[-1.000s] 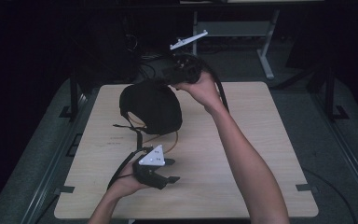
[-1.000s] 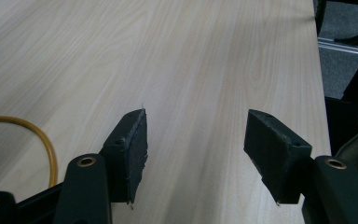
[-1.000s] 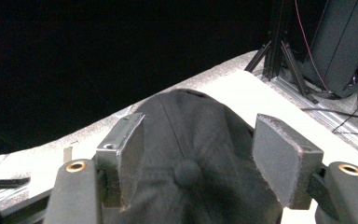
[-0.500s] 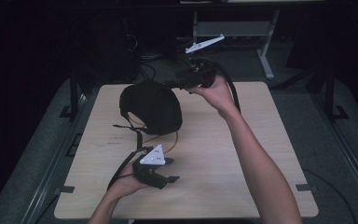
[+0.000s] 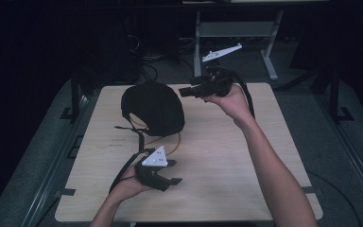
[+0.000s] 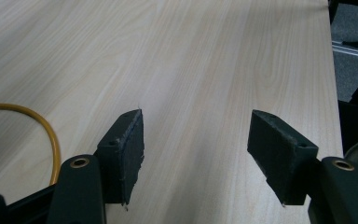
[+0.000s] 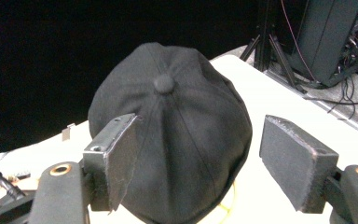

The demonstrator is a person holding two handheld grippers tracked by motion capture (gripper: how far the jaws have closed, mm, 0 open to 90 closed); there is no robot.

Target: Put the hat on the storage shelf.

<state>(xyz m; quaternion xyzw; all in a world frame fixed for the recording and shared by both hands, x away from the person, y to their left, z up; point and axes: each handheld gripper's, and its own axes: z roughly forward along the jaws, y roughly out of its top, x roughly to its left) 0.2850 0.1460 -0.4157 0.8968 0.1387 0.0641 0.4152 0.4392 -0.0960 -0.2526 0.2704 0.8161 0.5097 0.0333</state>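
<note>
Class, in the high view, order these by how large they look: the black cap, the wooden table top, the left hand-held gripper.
1. wooden table top
2. black cap
3. left hand-held gripper

Since the earliest high view, my right gripper (image 5: 185, 91) has drawn away from the black cap (image 5: 153, 108): it began against the cap's upper right edge near frame centre and now sits to the right of it, apart, in the upper middle of the frame. My right hand (image 5: 231, 100) and forearm have swung rightward with it, and the grey plate (image 5: 222, 52) on top has shifted right too. Its jaws have just been opening, with nothing between them; in the right gripper view the cap (image 7: 172, 135) lies beyond the parted pads (image 7: 121, 158). The jaws of my left gripper (image 5: 172, 176), lower left of centre, have opened slightly as well, over bare table (image 6: 205, 70).
</note>
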